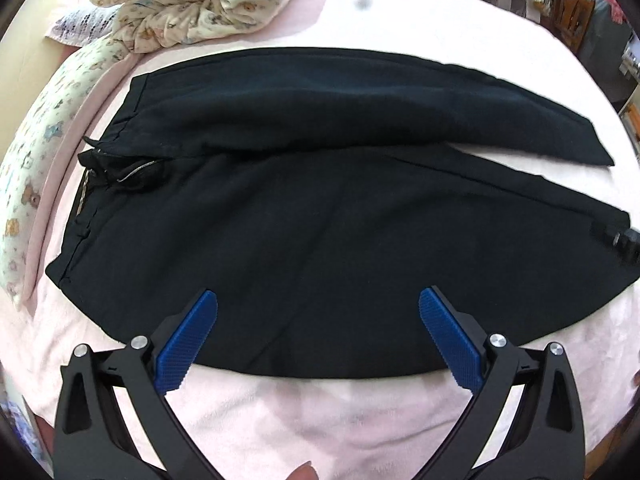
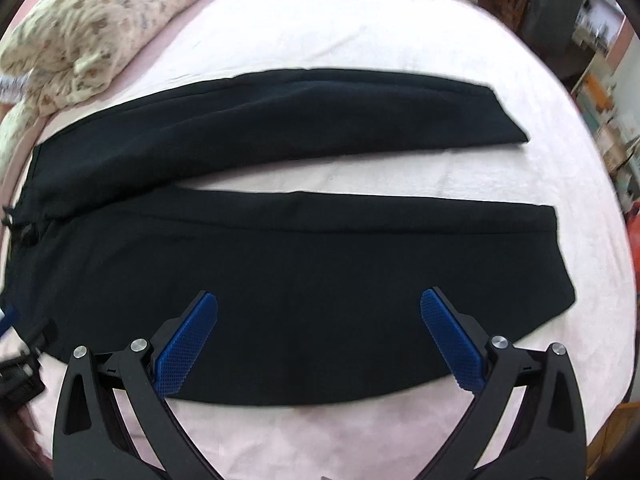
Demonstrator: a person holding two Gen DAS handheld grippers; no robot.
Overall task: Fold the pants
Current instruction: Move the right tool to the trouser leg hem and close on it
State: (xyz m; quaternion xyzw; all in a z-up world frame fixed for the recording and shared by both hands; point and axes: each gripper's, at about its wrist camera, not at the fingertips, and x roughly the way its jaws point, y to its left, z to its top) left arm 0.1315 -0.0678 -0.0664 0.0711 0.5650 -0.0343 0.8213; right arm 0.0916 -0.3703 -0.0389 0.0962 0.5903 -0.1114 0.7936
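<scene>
I observed a pink bedcover (image 1: 420, 20) filling most of both views, its bare surface running from the top of the frame to the bottom edge. On it lay the black pants (image 1: 320, 220), spread flat across the middle of the left wrist view, waistband toward the left of the frame and the two legs running out to the right. In the right wrist view the same pants (image 2: 300, 280) crossed the centre, and I noted a strip of pink cover showing between the two legs, widening toward the right. The farther leg ended at centre right; the nearer leg reached further toward the right edge.

A cream printed quilt (image 1: 188, 0) was bunched in the upper left of the left wrist view, apart from the pants; it also showed at upper left in the right wrist view (image 2: 100, 28).

My left claw (image 1: 318, 304) was spread wide, its blue pads (image 1: 188, 344) over the near hem of the nearer leg at the bottom of the frame, gripping nothing. My right claw (image 2: 319, 304) was likewise spread wide and held nothing. I could not tell whether either set of pads touched the cloth.

A drawstring (image 1: 132, 174) lay at the waistband, left of centre.
</scene>
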